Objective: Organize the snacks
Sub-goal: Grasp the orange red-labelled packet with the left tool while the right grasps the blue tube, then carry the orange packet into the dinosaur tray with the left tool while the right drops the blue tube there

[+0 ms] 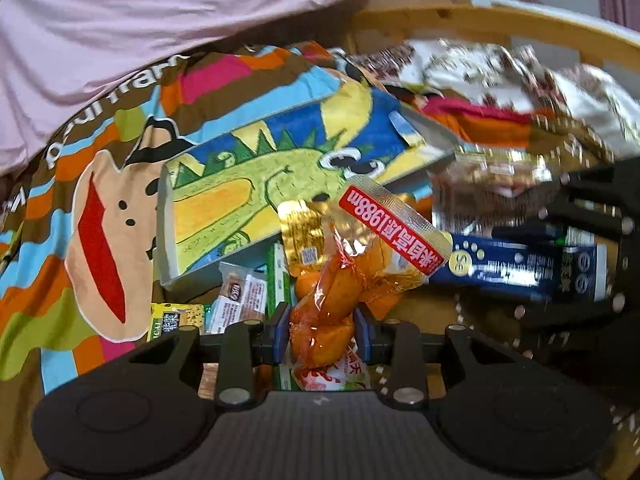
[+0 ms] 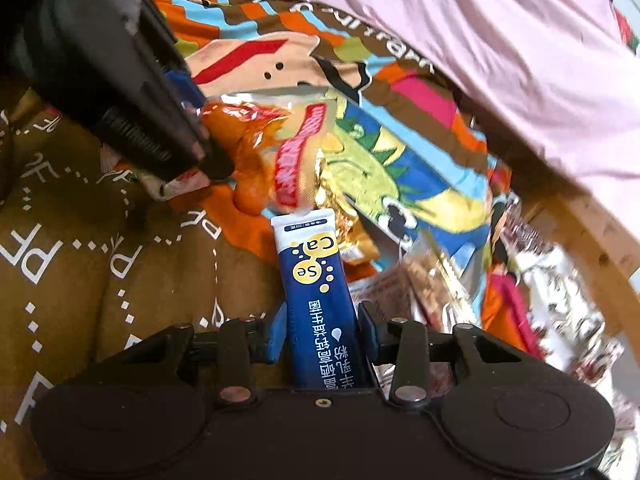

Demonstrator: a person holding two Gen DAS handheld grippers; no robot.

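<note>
My left gripper (image 1: 324, 328) is shut on a clear orange snack packet (image 1: 344, 276) with a red label, whose top sticks up past the blue pads. In the right wrist view the same left gripper (image 2: 204, 132) comes in from the upper left with the orange packet (image 2: 248, 140) in it. My right gripper (image 2: 322, 332) is shut on a long dark blue pack (image 2: 320, 304) with yellow "Ca" and "Se" dots. The left wrist view shows the blue pack (image 1: 516, 264) lying sideways, its far end in the right gripper at the right edge.
A crocodile picture book (image 1: 280, 176) lies on striped monkey-print fabric (image 1: 100, 240). Small wrapped bars (image 1: 244, 296) and a green packet (image 1: 176, 320) lie below it. Blurred silver and white wrappers (image 1: 500, 76) pile near a curved wooden rim (image 1: 520, 24). A brown lettered cushion (image 2: 80, 260) and a pink garment (image 2: 500, 40) frame the pile.
</note>
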